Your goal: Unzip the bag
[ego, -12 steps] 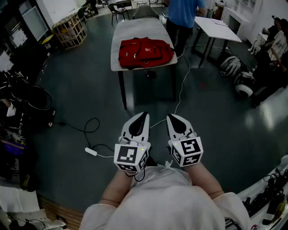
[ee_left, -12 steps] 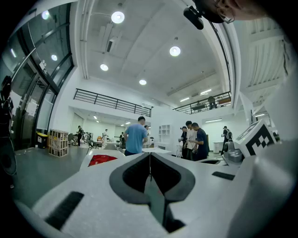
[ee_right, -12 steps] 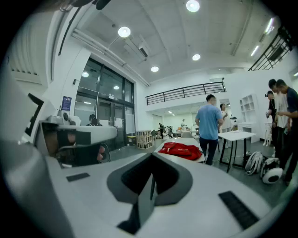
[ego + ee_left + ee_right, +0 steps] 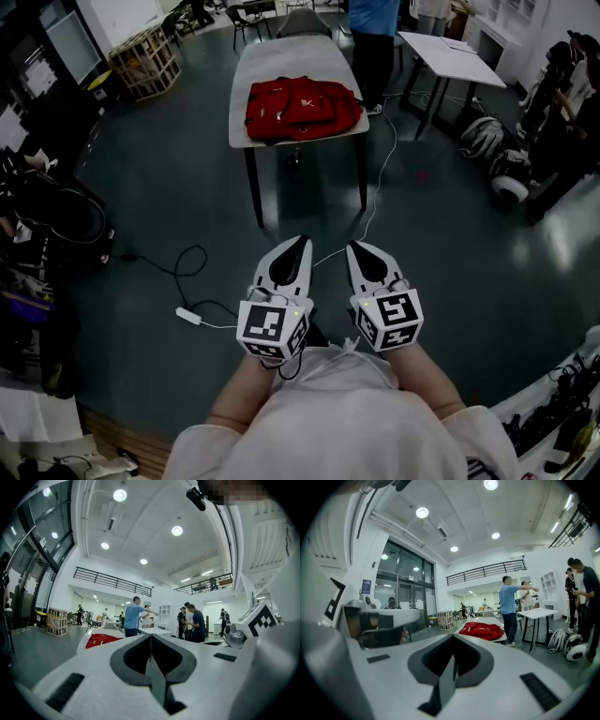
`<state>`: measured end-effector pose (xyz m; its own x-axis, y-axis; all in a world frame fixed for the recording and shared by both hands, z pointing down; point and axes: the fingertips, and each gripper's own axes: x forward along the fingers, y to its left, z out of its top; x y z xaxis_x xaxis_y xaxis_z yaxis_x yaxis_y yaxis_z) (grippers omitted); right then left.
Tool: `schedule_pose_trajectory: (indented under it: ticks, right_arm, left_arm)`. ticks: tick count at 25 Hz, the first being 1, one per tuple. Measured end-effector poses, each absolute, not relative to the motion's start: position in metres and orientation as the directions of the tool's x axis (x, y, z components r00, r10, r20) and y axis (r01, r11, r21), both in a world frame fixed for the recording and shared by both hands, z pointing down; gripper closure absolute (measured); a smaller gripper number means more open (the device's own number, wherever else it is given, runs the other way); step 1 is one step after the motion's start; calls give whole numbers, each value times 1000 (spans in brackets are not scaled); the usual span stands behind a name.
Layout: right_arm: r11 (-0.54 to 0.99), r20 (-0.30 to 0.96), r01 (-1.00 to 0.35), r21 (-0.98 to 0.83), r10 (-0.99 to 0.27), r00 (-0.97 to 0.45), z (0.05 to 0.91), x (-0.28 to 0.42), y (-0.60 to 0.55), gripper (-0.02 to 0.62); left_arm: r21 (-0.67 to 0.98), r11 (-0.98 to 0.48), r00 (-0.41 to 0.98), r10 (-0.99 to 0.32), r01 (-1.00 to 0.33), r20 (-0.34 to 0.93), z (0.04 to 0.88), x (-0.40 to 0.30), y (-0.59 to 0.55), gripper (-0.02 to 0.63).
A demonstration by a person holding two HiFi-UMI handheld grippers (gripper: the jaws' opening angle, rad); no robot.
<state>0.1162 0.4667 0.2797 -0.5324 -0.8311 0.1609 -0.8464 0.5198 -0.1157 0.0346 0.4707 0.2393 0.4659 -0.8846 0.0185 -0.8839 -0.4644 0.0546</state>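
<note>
A red backpack [image 4: 301, 109] lies flat near the front end of a long grey table [image 4: 255, 66], far ahead of me across the floor. It also shows small in the left gripper view as the red backpack [image 4: 103, 640] and in the right gripper view as the red backpack [image 4: 483, 630]. My left gripper [image 4: 303, 243] and right gripper [image 4: 354, 246] are held side by side close to my body, both shut with nothing between the jaws. Both are well short of the table.
A white cable with a plug [image 4: 189, 317] and a black cable [image 4: 183, 263] lie on the floor ahead. A person in blue [image 4: 373, 37] stands beside the table's right. A white table [image 4: 446, 56], a wooden crate [image 4: 144, 63] and wheeled gear [image 4: 495, 155] stand around.
The person in blue has stepped slightly farther back beside the table. Both grippers stay where they were.
</note>
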Motion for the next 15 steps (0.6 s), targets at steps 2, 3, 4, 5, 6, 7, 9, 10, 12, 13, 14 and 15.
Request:
schedule_pose_trajectory:
  ticks: [2,3,4,5,6,7,9,10,12,13,14,15]
  right_arm:
    - [504,159,-851,-149,-837,-524,282,121,463,568]
    - [496,162,-852,-165,-839,-520,284,122,461,568]
    - [490,168,-854,-175,-840,-517,287,124,459,568]
    - [487,174,-854,-182,-839,-515,290,124,457,568]
    - [485,181,-854,-188,-838,-516,293,123,454,568]
    - [485,186,-853,-194,-835,-518,297,122,450,568]
    - [484,196,-851,-204,-831,-520,304,123,439,568]
    - [483,201,-851,-207,-830,-520,309,123,433,568]
    - [479,210,-852,-209,-829,-518,315,122,418,568]
    - [478,213,-853,-209,-829,-517,318,120,408,568]
    - [478,215,-853,-209,-828,-517,320,117,398,568]
    - [478,217,-853,-209,-828,-517,321,113,386,568]
  left_arm:
    - [58,-470,472,-881,-881,25,243,38,466,584]
    - [61,-471,473,-880,-880,31,245,38,464,584]
    - [64,-470,473,-880,-880,38,247,38,463,584]
    - [67,-468,472,-881,-881,46,250,38,461,584]
    - [70,-465,469,-882,-883,53,253,36,459,584]
    - [71,-462,466,-883,-884,57,256,35,455,584]
    - [76,-458,462,-884,-886,62,262,34,442,584]
    - [79,-458,463,-884,-886,64,266,33,435,584]
    - [84,-457,463,-884,-885,68,274,30,420,584]
    - [84,-457,462,-884,-886,69,276,27,411,584]
    - [80,-457,462,-884,-886,70,278,24,400,584]
    - [76,-457,462,-884,-886,70,279,19,389,584]
